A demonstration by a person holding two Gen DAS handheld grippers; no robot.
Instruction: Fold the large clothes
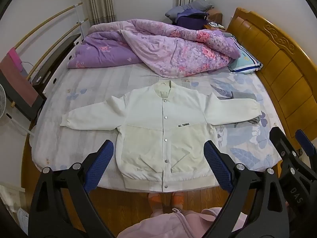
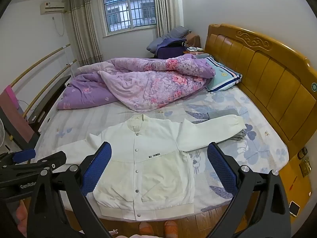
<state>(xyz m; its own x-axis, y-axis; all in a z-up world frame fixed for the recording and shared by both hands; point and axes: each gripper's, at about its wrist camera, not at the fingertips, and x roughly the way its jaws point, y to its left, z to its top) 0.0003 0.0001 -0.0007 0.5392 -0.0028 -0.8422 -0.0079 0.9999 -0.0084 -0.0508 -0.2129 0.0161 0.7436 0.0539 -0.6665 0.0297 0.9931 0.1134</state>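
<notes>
A white snap-button jacket (image 1: 164,130) with "ALL THINGS" on the chest lies flat and face up on the bed, sleeves spread to both sides, hem at the bed's near edge. It also shows in the right wrist view (image 2: 146,168). My left gripper (image 1: 158,164) is open and empty, held above the jacket's lower half. My right gripper (image 2: 158,170) is open and empty, above the jacket's right side. The right gripper (image 1: 291,138) shows at the right edge of the left wrist view. The left gripper (image 2: 29,158) shows at the left of the right wrist view.
A crumpled purple floral quilt (image 1: 158,47) and a striped pillow (image 1: 245,63) lie at the far side of the bed. A wooden headboard (image 2: 267,79) runs along the right. Folded grey cloth (image 2: 239,134) lies under the right sleeve. A phone (image 2: 294,208) lies on the floor.
</notes>
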